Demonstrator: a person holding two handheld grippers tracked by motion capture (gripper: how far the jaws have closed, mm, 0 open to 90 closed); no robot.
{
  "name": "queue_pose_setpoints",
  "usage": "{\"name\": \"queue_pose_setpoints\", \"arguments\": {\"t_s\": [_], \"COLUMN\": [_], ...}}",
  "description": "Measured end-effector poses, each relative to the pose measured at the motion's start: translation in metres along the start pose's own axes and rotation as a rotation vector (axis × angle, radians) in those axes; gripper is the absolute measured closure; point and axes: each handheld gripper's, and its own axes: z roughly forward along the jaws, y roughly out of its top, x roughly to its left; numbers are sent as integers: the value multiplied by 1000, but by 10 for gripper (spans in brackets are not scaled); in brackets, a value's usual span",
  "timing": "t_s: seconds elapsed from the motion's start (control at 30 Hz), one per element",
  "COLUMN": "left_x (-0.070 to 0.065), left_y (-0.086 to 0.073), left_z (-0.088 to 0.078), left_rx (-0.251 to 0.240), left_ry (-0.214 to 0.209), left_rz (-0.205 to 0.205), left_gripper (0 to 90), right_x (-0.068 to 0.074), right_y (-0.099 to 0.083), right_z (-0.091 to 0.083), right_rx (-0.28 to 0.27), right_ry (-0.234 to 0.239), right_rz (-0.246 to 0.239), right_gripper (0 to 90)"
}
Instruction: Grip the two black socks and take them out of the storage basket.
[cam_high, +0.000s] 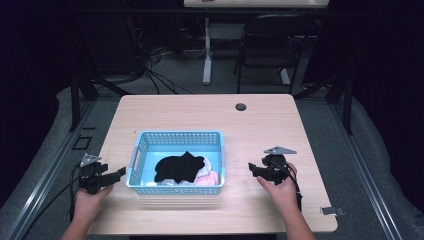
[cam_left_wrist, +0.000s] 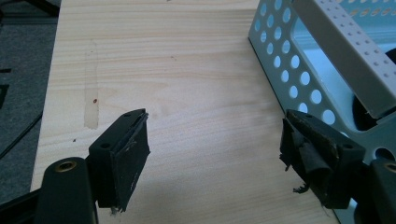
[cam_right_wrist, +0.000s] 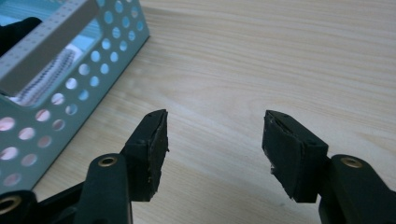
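Blue basket (cam_high: 142, 145) half-hiding pink cloth (cam_high: 209, 178) under black garment (cam_high: 179, 167), both claws apart, empty.

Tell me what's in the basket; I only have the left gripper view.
Observer: A black garment lies on top, seen from the high view.
Operator: Report anything under it.
Observer: White and pink clothes show at the near right corner of the basket.
Operator: Say where the right gripper is.
Observer: The right gripper is just right of the basket, open over the table.
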Motion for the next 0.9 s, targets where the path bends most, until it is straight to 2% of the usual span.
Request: {"name": "queue_pose_setpoints", "arguments": {"t_s": [0.13, 0.17, 0.47, 0.5, 0.57, 0.63, 0.67, 0.77, 0.9], "left_x": [-1, -1, -1, -1, -1, -1, -1, -1, -1], "left_y": [-1, -1, -1, -1, -1, -1, -1, -1, -2], "left_z": [-1, -1, -1, -1, -1, -1, -1, -1, -1], "left_rx": [-5, -5, -3, -3, -3, -3, -3, 0, 0], "left_ry": [2, 3, 1, 1, 1, 1, 1, 1, -1], "left_rz": [-1, -1, -2, -2, -2, -4, -4, -4, -3], "left_gripper": [236, 236, 236, 236, 236, 236, 236, 236, 236], "right_x": [9, 14, 32, 35, 37, 39, 41, 44, 48], "right_y": [10, 16, 44, 50, 51, 56, 58, 63, 67], "right_z": [-4, -6, -9, -9, -9, -9, -8, -7, -5], "right_rx": [0, 4, 3, 15, 10, 5, 4, 7, 14], "right_ry": [16, 18, 47, 65, 69, 66, 73, 64, 68], "right_rz": [-24, -43, -85, -89, -81, -99, -91, -112, -114], "right_gripper": [404, 404, 414, 421, 425, 439, 439, 427, 425]}}
